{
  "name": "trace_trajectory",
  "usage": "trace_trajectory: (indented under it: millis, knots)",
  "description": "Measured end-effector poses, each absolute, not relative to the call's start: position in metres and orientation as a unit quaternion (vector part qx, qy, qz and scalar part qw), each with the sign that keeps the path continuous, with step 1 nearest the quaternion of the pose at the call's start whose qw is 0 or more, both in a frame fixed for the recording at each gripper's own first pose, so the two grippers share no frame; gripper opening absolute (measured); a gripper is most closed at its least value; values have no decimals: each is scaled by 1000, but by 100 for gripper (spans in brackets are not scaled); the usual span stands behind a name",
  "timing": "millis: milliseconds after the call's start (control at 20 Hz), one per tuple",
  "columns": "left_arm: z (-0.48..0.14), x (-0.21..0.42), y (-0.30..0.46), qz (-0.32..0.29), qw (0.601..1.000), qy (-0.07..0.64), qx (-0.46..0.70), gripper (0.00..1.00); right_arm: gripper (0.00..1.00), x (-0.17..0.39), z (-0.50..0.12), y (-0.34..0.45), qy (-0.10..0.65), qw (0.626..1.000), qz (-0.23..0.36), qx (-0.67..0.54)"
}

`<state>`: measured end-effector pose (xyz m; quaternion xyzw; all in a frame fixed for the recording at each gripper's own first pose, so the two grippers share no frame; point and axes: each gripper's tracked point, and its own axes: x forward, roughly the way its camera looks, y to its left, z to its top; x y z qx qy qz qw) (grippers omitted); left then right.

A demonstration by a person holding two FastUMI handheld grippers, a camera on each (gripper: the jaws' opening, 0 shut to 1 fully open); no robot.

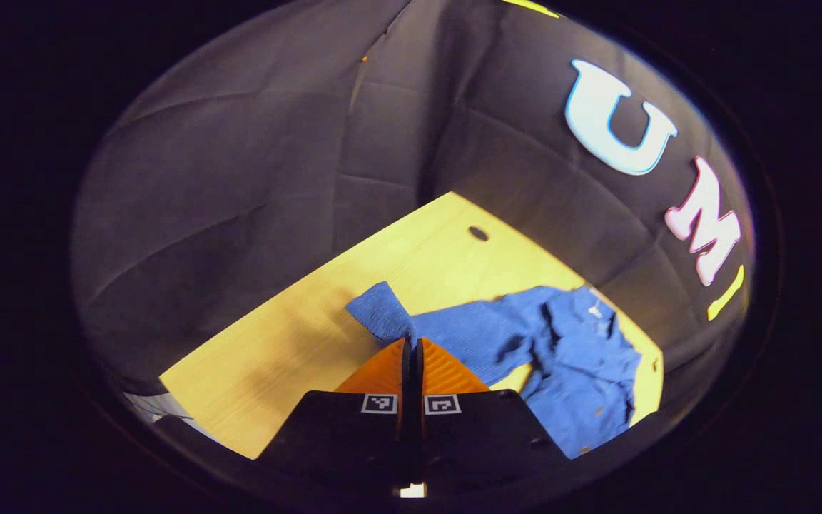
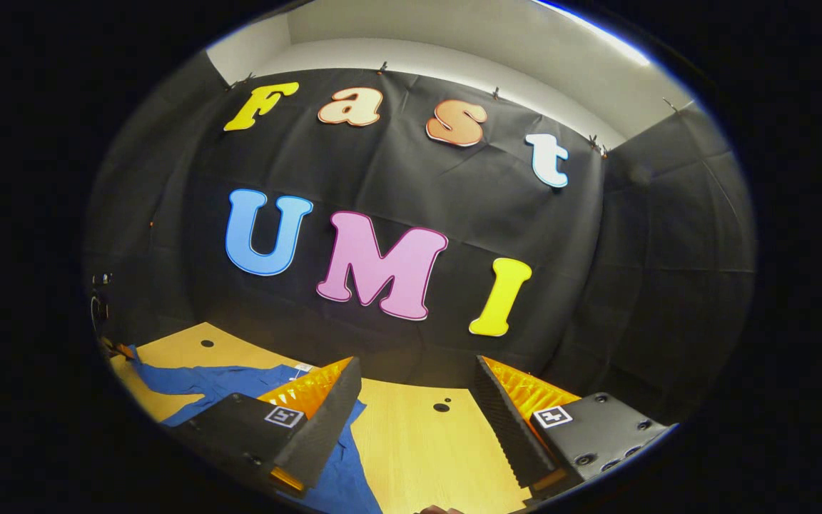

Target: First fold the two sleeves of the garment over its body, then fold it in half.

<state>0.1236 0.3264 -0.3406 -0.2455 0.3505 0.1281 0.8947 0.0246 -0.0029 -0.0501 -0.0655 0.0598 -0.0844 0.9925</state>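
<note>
Your left gripper [image 1: 412, 348] pinches the shirt's [image 1: 568, 357] sleeve [image 1: 411, 321], which stretches toward the body; your right gripper [image 2: 418, 400] hangs open above the table [image 2: 418, 442].

cloth-walled booth [image 2: 632, 285], wooden table [image 2: 418, 442]

Both views are looking dim at the edges and brighter in the middle. Light is coming from above and is making the wooden table [image 1: 297, 343] glow warm yellow. The blue garment [image 1: 561, 357] is casting a soft shadow beside its folds. In the right gripper view the ceiling strip [image 2: 596, 32] is glaring white. Straight lines are bending strongly near the rims, and the nearest parts are looking slightly soft.
</note>
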Motion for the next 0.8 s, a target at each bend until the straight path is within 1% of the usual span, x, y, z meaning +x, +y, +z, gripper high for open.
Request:
trace_trajectory:
  millis: [50,100,150,400,450,600,650,750,800]
  knots:
    - [-325,137,316,110,902,342,-238,0,94,23,-50,-6,61,992,-86,-63]
    - [-317,147,305,95,908,335,-231,0,93,22,-50,-10,61,992,-87,-63]
    - [-303,161,289,73,914,328,-226,0,100,20,-52,-14,62,992,-88,-62]
    - [-260,219,205,-23,930,297,-214,0,100,7,-54,-36,70,991,-102,-56]
    - [-253,232,183,-45,930,292,-218,0,93,4,-55,-41,72,990,-107,-55]
    - [-245,267,126,-93,932,286,-203,0,93,-4,-57,-58,80,988,-122,-50]
    - [-246,276,106,-111,931,288,-196,0,100,-8,-58,-64,83,987,-128,-50]
    - [-246,292,66,-150,926,289,-190,0,100,-13,-63,-77,91,985,-140,-51]
    - [-247,299,46,-169,924,288,-188,0,93,-16,-66,-82,97,983,-146,-50]
